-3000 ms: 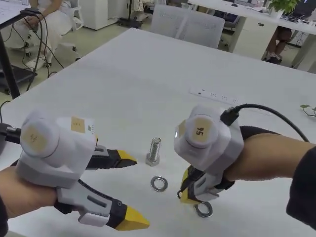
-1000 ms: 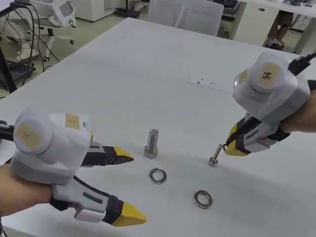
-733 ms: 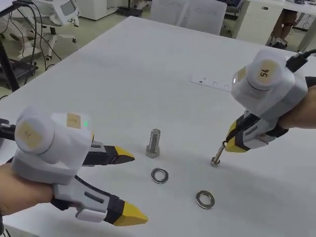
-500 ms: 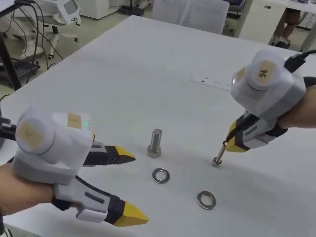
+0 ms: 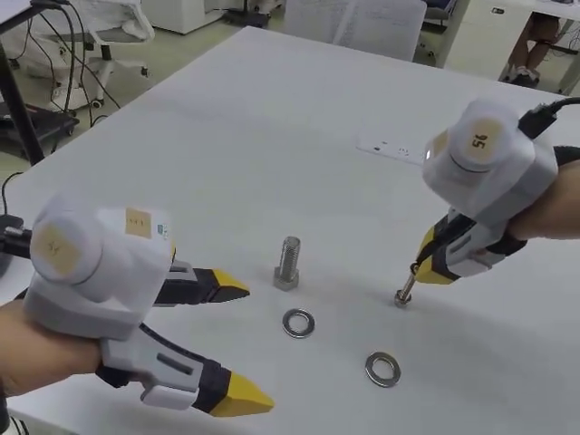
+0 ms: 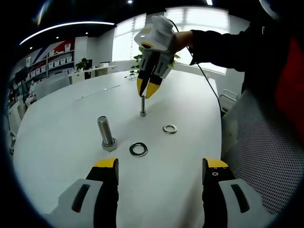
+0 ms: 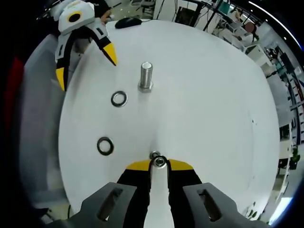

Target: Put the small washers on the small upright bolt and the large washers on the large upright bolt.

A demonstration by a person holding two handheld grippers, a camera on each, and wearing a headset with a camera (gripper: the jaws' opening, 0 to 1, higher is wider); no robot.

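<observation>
White table (image 5: 272,109) spans the frame. Lower left, the left gripper (image 5: 249,344) lies level, jaws spread wide. At right, the right gripper (image 5: 420,269) points steeply down, pinching the top of the tilted small bolt (image 5: 403,292). The large bolt (image 5: 288,263) stands upright at centre, with the left washer (image 5: 298,323) just below it and the right washer (image 5: 382,369) lower right.

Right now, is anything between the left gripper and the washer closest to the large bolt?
Nothing visible. Bare table lies between the open left gripper and that washer; the large bolt stands off to the side of that path. The right gripper, shut on the small bolt, is farther back.
</observation>
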